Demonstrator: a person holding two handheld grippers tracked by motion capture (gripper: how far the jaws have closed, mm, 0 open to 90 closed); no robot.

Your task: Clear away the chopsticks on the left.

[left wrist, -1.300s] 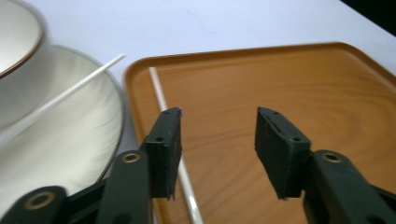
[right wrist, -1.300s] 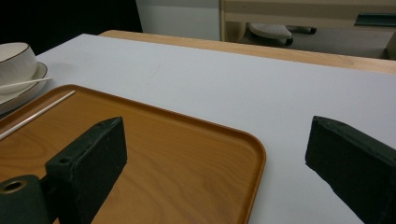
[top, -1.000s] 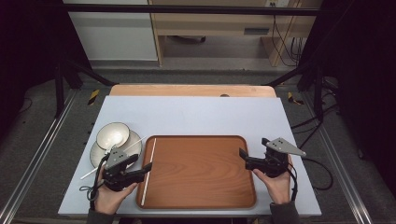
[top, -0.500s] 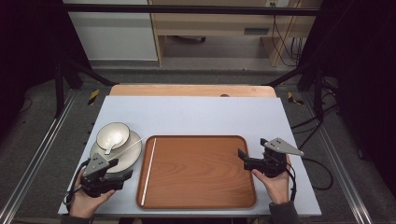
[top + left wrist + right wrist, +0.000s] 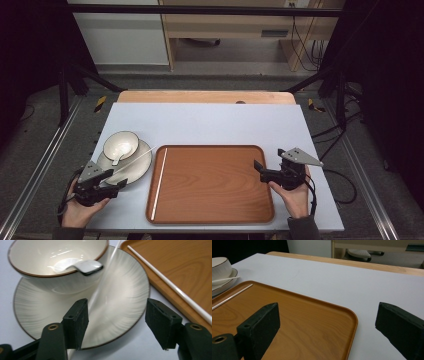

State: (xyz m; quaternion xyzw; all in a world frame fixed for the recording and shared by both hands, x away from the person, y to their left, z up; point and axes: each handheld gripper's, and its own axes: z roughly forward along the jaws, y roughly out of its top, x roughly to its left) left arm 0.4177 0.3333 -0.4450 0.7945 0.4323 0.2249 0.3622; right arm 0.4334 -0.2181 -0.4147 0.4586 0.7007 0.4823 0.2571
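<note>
1. my left gripper (image 5: 107,188) sits at the near edge of the plate (image 5: 125,302), jaws spread wide and holding nothing. the white chopstick (image 5: 102,287) that lies across the plate runs between them, closer to the left jaw.
2. i judge the step is to pick up that chopstick. i would centre it between the jaws, come low without scraping the plate, and close gently so the smooth stick does not roll.
3. the bowl (image 5: 120,144) stands on the plate with a white spoon (image 5: 82,265) inside; i'd keep clear of its rim.
4. a second chopstick (image 5: 159,181) lies in the wooden tray (image 5: 215,185) along its left side.
5. my right gripper (image 5: 267,173) hangs over the tray's right edge, jaws apart and empty.
6. the pale tabletop (image 5: 210,125) is bare beyond the tray; past it are grey floor, a cabinet and dark frame legs.
</note>
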